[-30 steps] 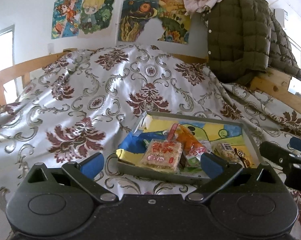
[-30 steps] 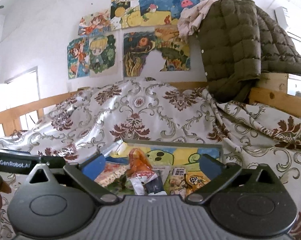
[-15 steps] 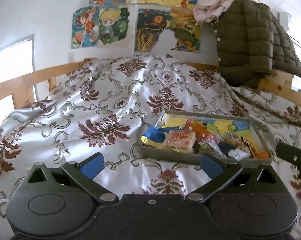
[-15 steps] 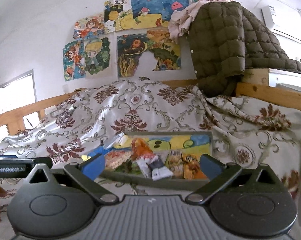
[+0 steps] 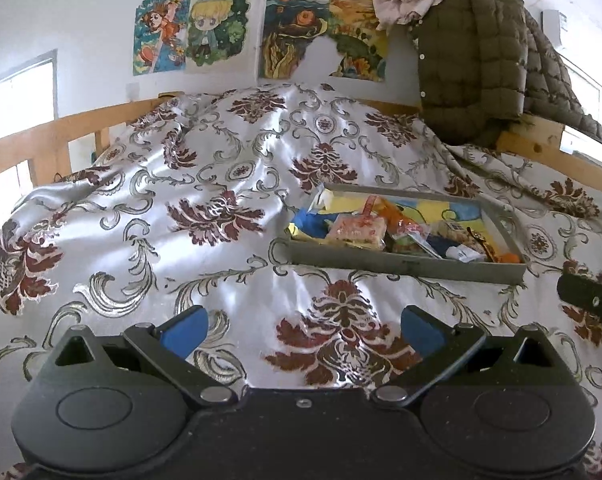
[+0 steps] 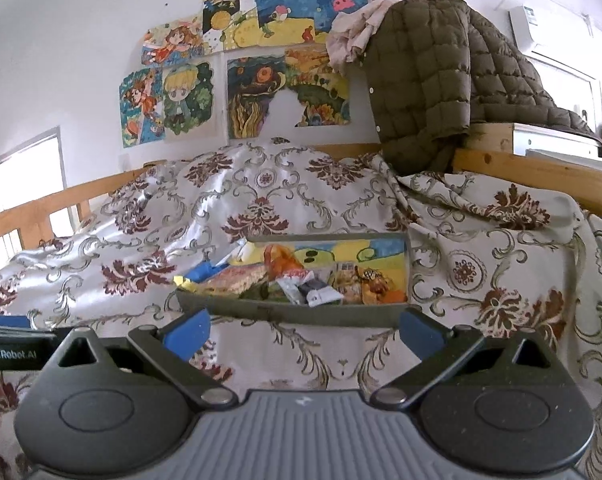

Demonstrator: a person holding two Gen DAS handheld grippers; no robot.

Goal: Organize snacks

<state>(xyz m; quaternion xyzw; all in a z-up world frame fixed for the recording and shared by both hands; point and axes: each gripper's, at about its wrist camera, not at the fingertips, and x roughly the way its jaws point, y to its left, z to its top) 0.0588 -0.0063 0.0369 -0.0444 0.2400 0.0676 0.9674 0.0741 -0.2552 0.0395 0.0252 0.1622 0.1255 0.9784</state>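
Note:
A shallow grey tray [image 5: 405, 266] [image 6: 285, 313] with a colourful painted bottom rests on the patterned bedspread. Several snack packets lie in it: a pale rice-cracker pack [image 5: 357, 229] [image 6: 237, 278], an orange packet [image 5: 395, 214] [image 6: 285, 260], a small white-and-dark sachet [image 5: 463, 254] [image 6: 319, 294]. My left gripper [image 5: 303, 330] is open and empty, low over the cloth, well short of the tray and left of it. My right gripper [image 6: 303, 330] is open and empty too, just in front of the tray's near wall.
The silver-and-maroon bedspread [image 5: 205, 216] covers the whole bed, with wooden rails [image 5: 81, 128] on the left and right. A green quilted jacket [image 5: 473, 64] hangs over the far right rail. Drawings [image 6: 261, 64] are taped to the white wall behind.
Both grippers have pulled back from the tray and tilted up; the tray now sits farther away in each view. Both stayed open and empty.

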